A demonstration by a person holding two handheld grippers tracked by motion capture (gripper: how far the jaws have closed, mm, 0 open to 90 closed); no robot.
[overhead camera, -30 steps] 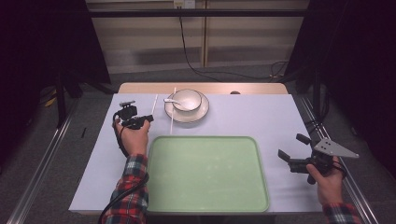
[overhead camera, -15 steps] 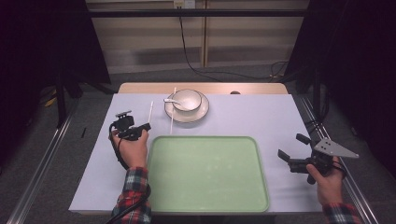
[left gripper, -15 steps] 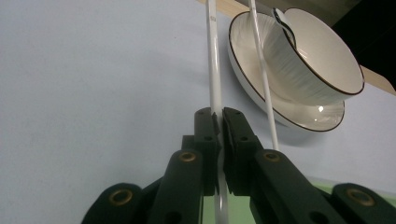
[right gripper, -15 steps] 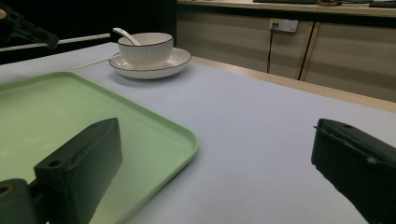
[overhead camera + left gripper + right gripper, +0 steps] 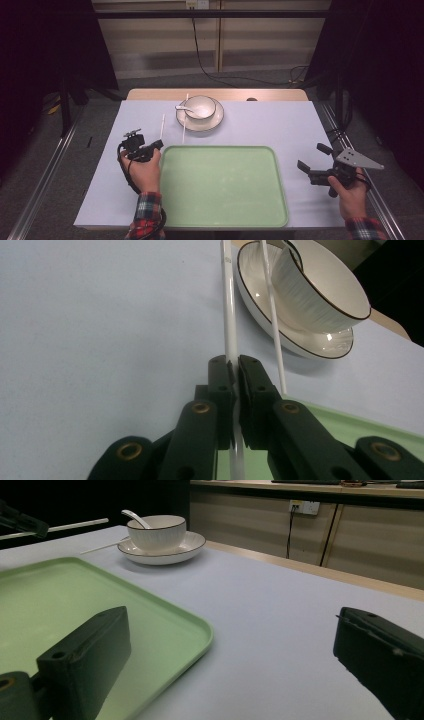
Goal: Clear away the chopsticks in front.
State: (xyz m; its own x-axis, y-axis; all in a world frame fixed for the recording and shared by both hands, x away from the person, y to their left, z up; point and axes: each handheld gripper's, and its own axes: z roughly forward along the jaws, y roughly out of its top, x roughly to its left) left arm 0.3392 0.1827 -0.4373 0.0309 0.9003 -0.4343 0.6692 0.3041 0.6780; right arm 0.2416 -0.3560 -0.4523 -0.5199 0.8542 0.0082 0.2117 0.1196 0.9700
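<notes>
Held thing: thin white round chopstick (image 5: 229,310), long and straight, smooth, plastic-looking, w/ a small grey mark near its far end. In high view it (image 5: 162,126) lies on the table's left half, just off the tray's far-left corner, pointing toward the far edge; cannot tell whether it's lifted off the table.
Left gripper (image 5: 234,371): black two-jaw claw, clamped on the chopstick's near end; stick runs out past the tips. In high view it (image 5: 156,145) sits at the tray's far-left corner, hand (image 5: 144,170) below it, plaid sleeve at table's near edge.
Second stick: matching thin white chopstick (image 5: 185,120), near end on table, far part leaning over the plate rim; roughly parallel to the held one, to its right, apart from it.
Crockery: round white plate w/ dark rim (image 5: 216,120) near the far edge, about centre; white ribbed bowl w/ dark rim (image 5: 200,107) on it; white spoon (image 5: 183,107) resting in the bowl, handle to the left.
Tray: pale green rounded-corner plastic tray (image 5: 225,210), middle of near half of the light grey-lilac table (image 5: 280,125).
Right gripper (image 5: 314,161): black claw w/ grey three-cornered plate, jaws well apart, nothing between them, near table's right edge, right of the tray.
</notes>
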